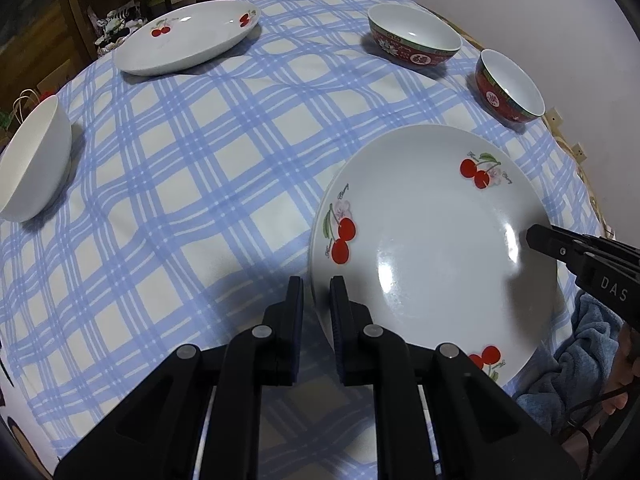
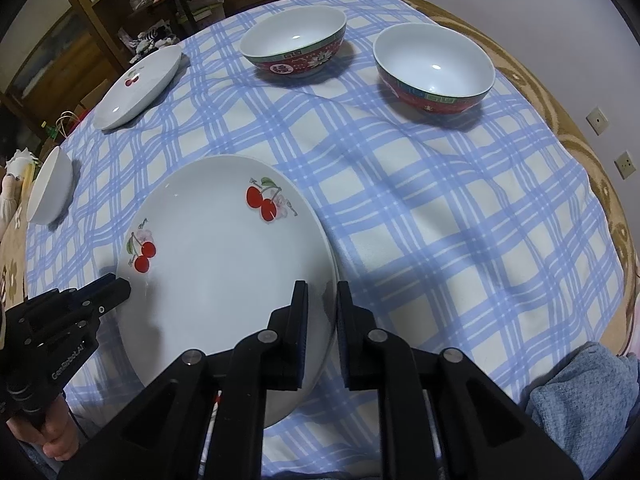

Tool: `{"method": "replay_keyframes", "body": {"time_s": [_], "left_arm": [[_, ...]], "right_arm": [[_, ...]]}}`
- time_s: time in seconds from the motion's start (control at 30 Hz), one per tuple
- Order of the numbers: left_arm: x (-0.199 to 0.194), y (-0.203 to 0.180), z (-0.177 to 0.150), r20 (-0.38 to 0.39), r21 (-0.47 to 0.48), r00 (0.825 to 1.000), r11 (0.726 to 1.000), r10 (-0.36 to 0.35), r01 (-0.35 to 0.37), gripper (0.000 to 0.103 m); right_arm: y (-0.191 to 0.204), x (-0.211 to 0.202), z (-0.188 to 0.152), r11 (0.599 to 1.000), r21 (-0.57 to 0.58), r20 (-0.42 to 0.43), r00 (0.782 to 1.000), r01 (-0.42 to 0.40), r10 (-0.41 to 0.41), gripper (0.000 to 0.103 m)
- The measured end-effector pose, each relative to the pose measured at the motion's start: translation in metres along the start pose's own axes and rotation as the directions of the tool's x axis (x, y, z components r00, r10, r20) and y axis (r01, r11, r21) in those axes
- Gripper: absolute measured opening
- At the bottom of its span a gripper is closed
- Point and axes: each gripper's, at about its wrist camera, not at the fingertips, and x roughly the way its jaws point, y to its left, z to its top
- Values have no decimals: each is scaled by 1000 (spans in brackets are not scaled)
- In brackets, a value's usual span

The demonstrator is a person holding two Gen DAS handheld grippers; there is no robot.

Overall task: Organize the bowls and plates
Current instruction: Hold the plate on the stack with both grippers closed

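Observation:
A white cherry-print plate [image 1: 432,248] lies near the table's front edge; it also shows in the right wrist view [image 2: 224,280]. My left gripper [image 1: 316,300] is shut on its left rim, one finger on either side. My right gripper [image 2: 322,304] is shut on its right rim the same way, and its fingers [image 1: 538,236] show over the plate's right side. A second cherry plate [image 1: 184,36] lies at the far left. Two red patterned bowls [image 1: 414,36] [image 1: 510,86] stand at the far right. A plain white bowl [image 1: 36,160] stands at the left edge.
A blue-and-white checked cloth [image 1: 200,184] covers the table. A blue towel [image 2: 584,400] lies at the near right corner. Wooden shelves [image 2: 120,0] stand behind the table. A wall with sockets [image 2: 624,164] is on the right.

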Motion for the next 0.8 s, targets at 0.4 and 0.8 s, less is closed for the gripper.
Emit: {"method": "replay_keyframes", "body": {"time_s": [0.4, 0.8], "left_arm": [[-2, -2, -2, 11, 13, 1000, 1000, 18, -18, 16], [-2, -3, -4, 22, 29, 999, 999, 36, -37, 21]], "right_arm": [[-2, 2, 0, 1000, 10, -9, 1000, 3, -3, 16], [0, 3, 2, 1000, 17, -21, 1000, 15, -15, 16]]}}
